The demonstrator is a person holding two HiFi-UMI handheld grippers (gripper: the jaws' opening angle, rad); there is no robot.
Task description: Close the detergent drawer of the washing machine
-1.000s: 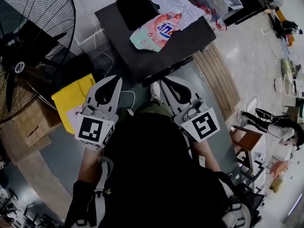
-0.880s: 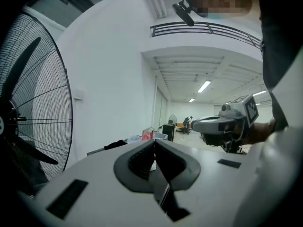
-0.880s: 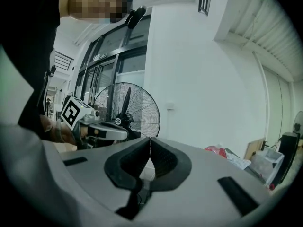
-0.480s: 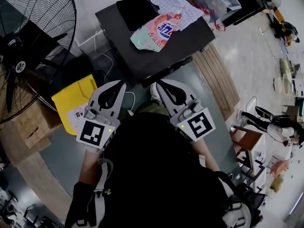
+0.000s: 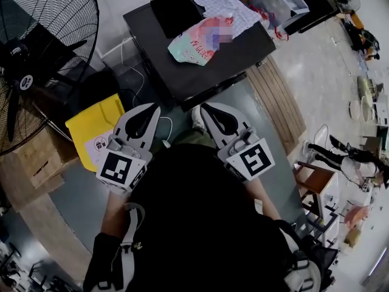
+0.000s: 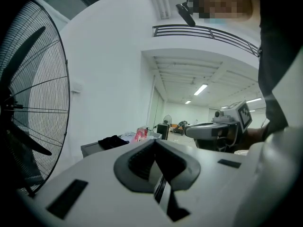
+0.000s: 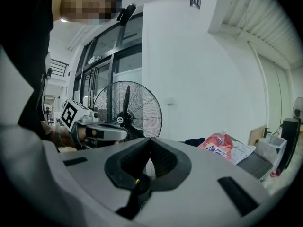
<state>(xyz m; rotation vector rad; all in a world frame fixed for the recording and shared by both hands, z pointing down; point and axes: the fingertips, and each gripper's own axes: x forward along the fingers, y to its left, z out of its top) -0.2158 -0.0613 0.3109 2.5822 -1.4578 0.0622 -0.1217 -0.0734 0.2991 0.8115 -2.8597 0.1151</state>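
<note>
Evidently left gripper (image 5: 154,107) and right gripper (image 5: 203,106) (both closed, empty) face a dark machine (image 5: 182,66), front hidden.

Big black floor fan (image 5: 36,53) stands off at my far left, with a cardboard box (image 5: 36,160) under it and a yellow container (image 5: 91,126) just beside that. Ahead of me, a black cloth (image 5: 176,11), a pink-and-teal bag (image 5: 197,41) and a white patterned cloth (image 5: 225,2) lie close together. Wooden slats (image 5: 279,96) run along the floor on my right.
</note>
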